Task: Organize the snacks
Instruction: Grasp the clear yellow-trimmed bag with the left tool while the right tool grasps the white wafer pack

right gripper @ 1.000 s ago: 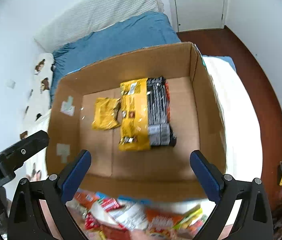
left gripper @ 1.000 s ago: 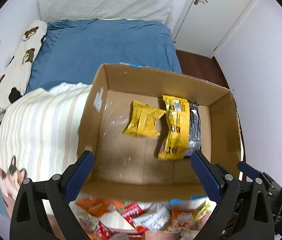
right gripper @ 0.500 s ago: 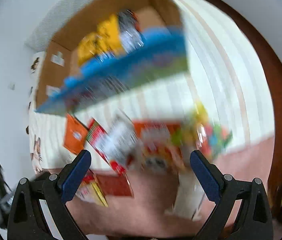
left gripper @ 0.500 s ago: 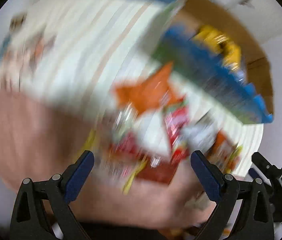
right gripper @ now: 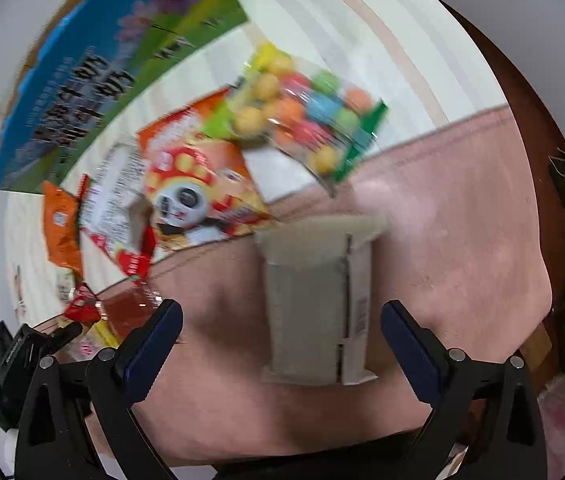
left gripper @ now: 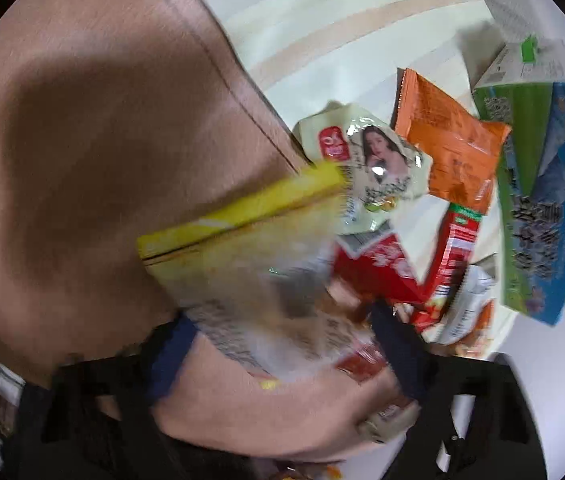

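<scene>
My left gripper [left gripper: 284, 332] points down at a snack pile on the bed, its jaws closing. A blurred clear bag with a yellow top strip [left gripper: 242, 256] lies between its blue pads, which stand beside the bag. Past it lie a beige packet [left gripper: 366, 160], an orange packet [left gripper: 450, 152] and a red packet [left gripper: 374, 268]. My right gripper [right gripper: 282, 320] is open over a grey-white carton [right gripper: 310, 304] lying on the pink blanket [right gripper: 462, 240]. A panda packet [right gripper: 194, 184] and a bag of coloured balls [right gripper: 302, 120] lie beyond it.
The cardboard box's blue-green printed side [right gripper: 114, 72] stands behind the pile, also at the right of the left wrist view as the box side [left gripper: 542, 200]. A striped cream cover [left gripper: 342, 28] lies under the snacks. Dark wooden floor [right gripper: 554, 128] runs along the bed's right.
Both grippers swung down from above the open box to the snack pile in front of it. The left one rolled and now has the yellow-topped bag between its fingers.
</scene>
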A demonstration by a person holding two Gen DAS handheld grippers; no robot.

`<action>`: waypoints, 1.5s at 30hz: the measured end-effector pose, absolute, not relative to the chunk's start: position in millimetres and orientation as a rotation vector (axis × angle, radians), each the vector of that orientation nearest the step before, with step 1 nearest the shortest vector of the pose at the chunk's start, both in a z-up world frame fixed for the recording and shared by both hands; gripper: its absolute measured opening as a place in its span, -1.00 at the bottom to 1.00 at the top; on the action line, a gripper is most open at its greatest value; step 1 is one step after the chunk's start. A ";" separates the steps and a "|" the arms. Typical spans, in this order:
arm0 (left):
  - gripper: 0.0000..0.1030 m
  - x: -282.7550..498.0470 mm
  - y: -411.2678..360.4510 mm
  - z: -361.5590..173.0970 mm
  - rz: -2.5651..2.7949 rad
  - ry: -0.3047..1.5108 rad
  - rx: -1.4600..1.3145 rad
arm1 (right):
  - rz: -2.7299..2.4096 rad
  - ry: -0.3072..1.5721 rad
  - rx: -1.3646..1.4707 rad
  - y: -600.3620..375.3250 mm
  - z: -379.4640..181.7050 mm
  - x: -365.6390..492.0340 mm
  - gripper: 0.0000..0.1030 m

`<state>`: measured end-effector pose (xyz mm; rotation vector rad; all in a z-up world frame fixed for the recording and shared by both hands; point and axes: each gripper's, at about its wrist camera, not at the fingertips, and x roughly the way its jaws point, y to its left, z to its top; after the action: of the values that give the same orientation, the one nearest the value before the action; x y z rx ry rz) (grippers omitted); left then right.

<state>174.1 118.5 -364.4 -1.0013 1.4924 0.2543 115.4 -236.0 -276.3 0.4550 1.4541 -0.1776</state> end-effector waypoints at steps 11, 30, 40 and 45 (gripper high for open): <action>0.10 210.0 46.2 -336.5 0.014 1.595 -0.177 | -0.155 1.554 0.345 -231.8 -312.0 106.8 0.17; 0.21 187.4 62.6 -334.2 0.084 1.634 -0.584 | 0.068 1.674 0.279 -195.2 -325.0 99.9 0.67; 0.10 169.2 59.1 -365.1 0.106 1.613 -0.654 | 0.028 1.662 0.241 -174.8 -338.8 86.8 0.13; 0.05 181.9 17.4 -355.2 0.043 1.587 -0.394 | 0.081 1.617 0.141 -165.4 -333.0 78.4 0.12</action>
<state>181.9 17.4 -355.2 -0.3941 1.5872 0.0430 78.4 -165.4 -333.0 0.1408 1.6167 0.0815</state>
